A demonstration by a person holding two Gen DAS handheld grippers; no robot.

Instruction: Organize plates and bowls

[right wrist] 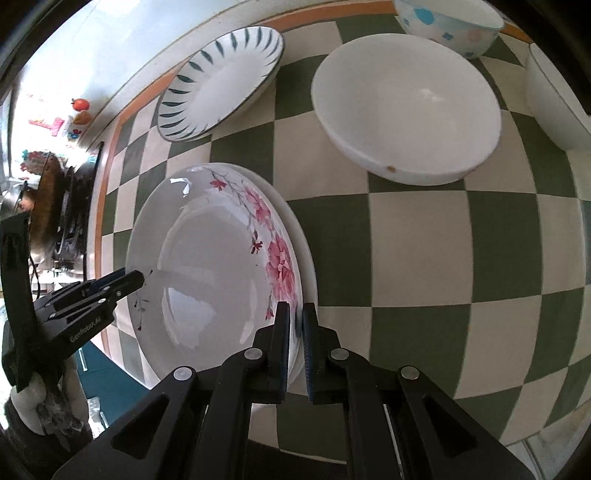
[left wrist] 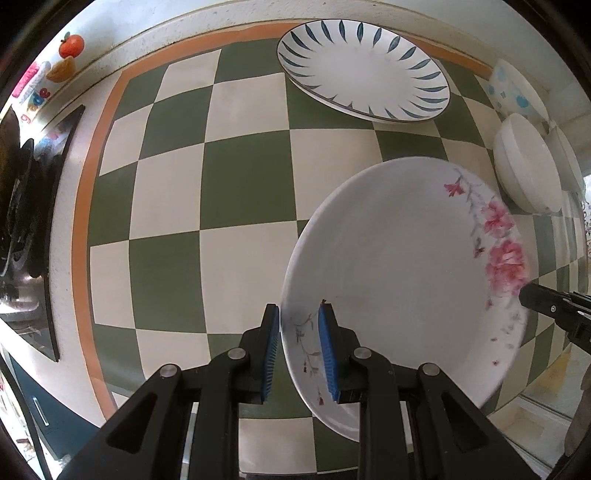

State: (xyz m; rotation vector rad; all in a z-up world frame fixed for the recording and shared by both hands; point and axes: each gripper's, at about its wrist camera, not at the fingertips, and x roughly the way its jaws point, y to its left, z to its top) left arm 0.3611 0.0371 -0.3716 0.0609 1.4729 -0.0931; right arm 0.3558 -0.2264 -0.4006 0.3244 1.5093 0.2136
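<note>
A white plate with pink flowers (left wrist: 402,266) (right wrist: 214,258) is held between both grippers above the checkered table. My left gripper (left wrist: 298,334) has its blue pads on either side of the plate's near rim, with a small gap showing. My right gripper (right wrist: 296,325) is shut on the opposite rim, at the pink flowers. The left gripper also shows in the right wrist view (right wrist: 122,282), and the right gripper's tip shows in the left wrist view (left wrist: 532,295). A blue-leaf plate (left wrist: 364,70) (right wrist: 221,83) lies at the back. A plain white bowl (right wrist: 406,107) (left wrist: 526,162) stands beyond the flowered plate.
A bowl with blue dots (right wrist: 448,24) (left wrist: 513,88) stands at the table's back edge. Another white bowl (right wrist: 556,99) sits at the far right. A green and cream checkered cloth with an orange border (left wrist: 229,192) covers the table. A stove (left wrist: 33,206) lies to the left.
</note>
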